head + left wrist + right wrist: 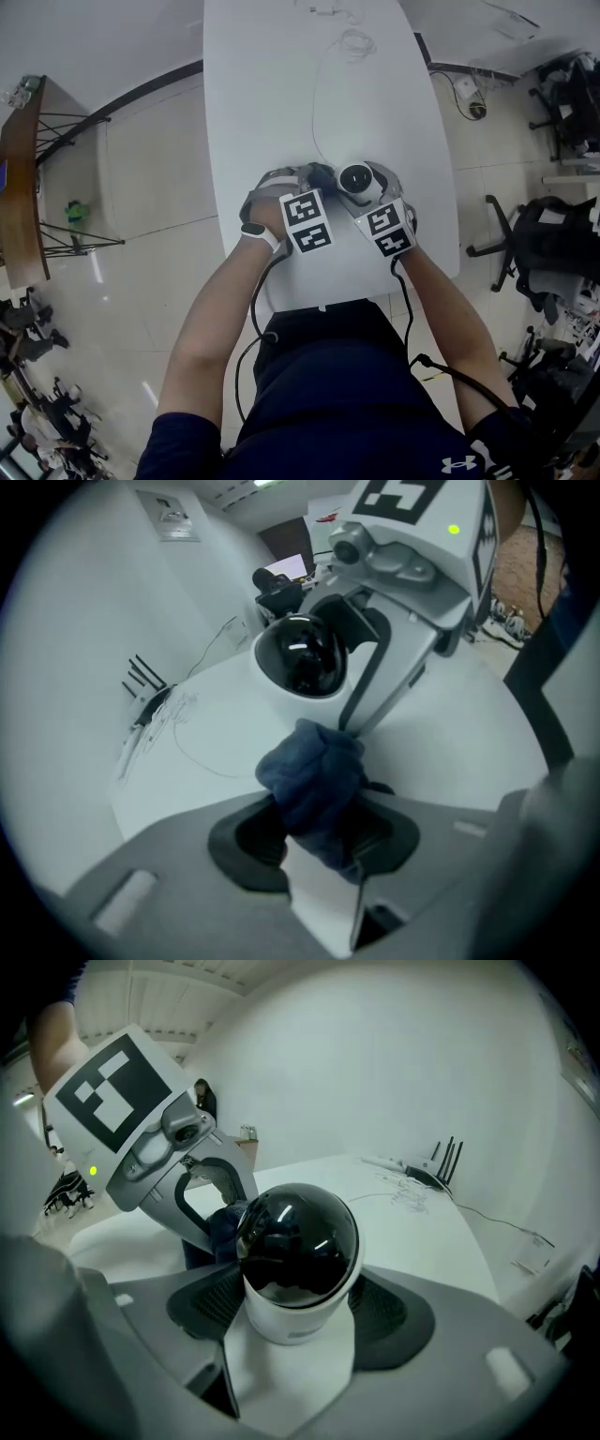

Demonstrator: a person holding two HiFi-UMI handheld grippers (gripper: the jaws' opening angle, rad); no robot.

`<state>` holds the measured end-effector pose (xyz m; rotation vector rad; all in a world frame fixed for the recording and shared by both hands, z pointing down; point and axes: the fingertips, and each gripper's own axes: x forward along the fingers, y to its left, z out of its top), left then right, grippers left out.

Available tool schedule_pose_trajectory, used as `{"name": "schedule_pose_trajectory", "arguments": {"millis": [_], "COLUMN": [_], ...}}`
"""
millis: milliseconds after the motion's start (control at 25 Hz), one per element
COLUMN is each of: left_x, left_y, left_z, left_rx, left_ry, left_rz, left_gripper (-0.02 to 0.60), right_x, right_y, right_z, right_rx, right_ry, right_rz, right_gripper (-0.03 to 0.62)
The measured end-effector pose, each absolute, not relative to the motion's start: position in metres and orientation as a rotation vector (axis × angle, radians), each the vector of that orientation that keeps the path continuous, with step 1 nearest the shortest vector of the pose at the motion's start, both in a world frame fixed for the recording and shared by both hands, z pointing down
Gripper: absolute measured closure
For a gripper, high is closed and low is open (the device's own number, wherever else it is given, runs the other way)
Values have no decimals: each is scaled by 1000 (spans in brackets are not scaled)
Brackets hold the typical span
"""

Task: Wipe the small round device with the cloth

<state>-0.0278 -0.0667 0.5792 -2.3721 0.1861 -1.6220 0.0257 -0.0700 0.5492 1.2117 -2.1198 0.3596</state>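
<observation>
The small round device (300,1241) stands on the table (281,112), clamped in our right gripper (298,1309). Our left gripper (314,832) pinches the cloth (314,771) (just beside the device). If we wipe too hard, the device may twist loose.

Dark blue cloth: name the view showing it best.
The left gripper view: the dark blue cloth sits pinched in the jaws of the left gripper. The right gripper view shows a sliver behind the black-domed white device; the head view barely shows it.

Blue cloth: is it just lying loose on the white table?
No, the cloth is pinched in the shut left claw, bunched up close to the small round device.
</observation>
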Motion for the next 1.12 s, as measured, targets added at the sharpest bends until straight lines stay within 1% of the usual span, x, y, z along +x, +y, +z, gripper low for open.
{"name": "schedule_pose_trajectory", "arguments": {"millis": [80, 160, 280, 360, 560, 680, 840, 1120], "left_x": [-30, -30, -11, 4, 19, 12, -2, -14], "left_y": [-75, -83, -73, -59, -45, -49, -53, -46], "left_z": [565, 534, 483, 472, 484, 493, 512, 552], "left_rx": [-2424, -2477, -2487, -2443, -2420, -2459, -2458, -2129], "left_ry": [253, 326, 341, 325, 393, 459, 479, 283], "left_rz": [-1593, -1498, -1327, -1283, -1278, -1288, -1379, -1517], "left_gripper": [436, 436, 434, 434, 434, 434, 433, 434], "right_x": [26, 26, 29, 34, 34, 33, 37, 34], "right_y": [-70, -71, -63, -57, -56, -57, -55, -56], "right_z": [548, 546, 555, 565, 568, 568, 568, 568], "right_rx": [1204, 1176, 1062, 989, 944, 954, 959, 951], "right_ry": [-2117, -2108, -2076, -2050, -2065, -2074, -2070, -2056], "right_rz": [351, 326, 274, 223, 182, 206, 227, 237], "right_gripper": [241, 241, 220, 220, 246, 252, 256, 256]}}
